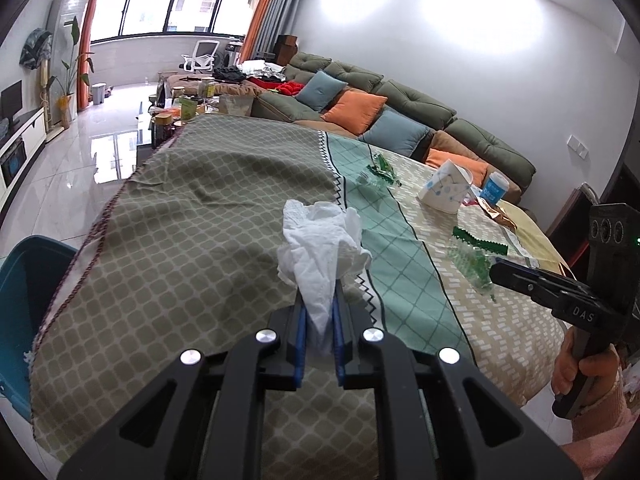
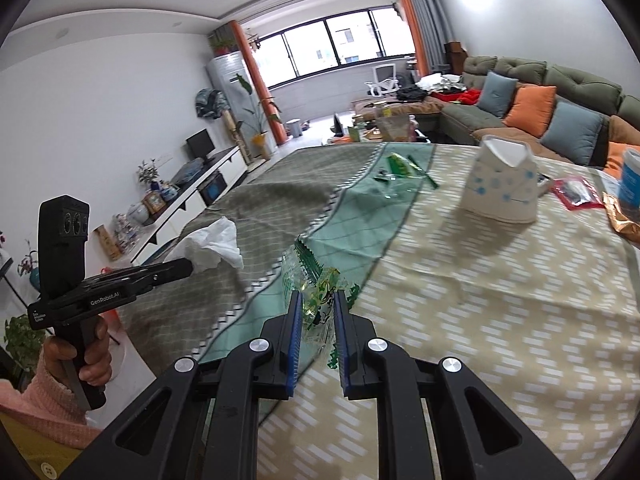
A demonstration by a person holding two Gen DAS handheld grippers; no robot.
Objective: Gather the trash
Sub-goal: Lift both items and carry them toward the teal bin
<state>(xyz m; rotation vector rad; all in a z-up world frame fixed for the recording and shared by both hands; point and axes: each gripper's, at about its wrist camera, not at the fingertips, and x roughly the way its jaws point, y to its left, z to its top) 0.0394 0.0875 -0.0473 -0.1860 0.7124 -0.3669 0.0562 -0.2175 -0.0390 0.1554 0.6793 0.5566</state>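
My left gripper [image 1: 319, 300] is shut on a crumpled white tissue [image 1: 320, 240], lifted just above the patterned tablecloth [image 1: 192, 216]. From the right wrist view the same tissue [image 2: 216, 246] sticks out of the left gripper [image 2: 188, 267] at the left. My right gripper [image 2: 316, 298] is shut on a clear green-printed wrapper [image 2: 316, 284]. In the left wrist view that wrapper [image 1: 472, 264] hangs from the right gripper [image 1: 494, 270] at the right edge. More green wrapper scraps [image 2: 396, 170] lie farther back on the cloth.
A white cup-shaped tissue holder [image 2: 502, 184] stands at the back right, with a blue-labelled tub [image 2: 630, 178], a red packet [image 2: 576, 192] and a gold foil wrapper [image 2: 622, 220] beside it. A blue bin [image 1: 24, 304] sits off the table's left edge. A green sofa [image 1: 420, 108] runs behind.
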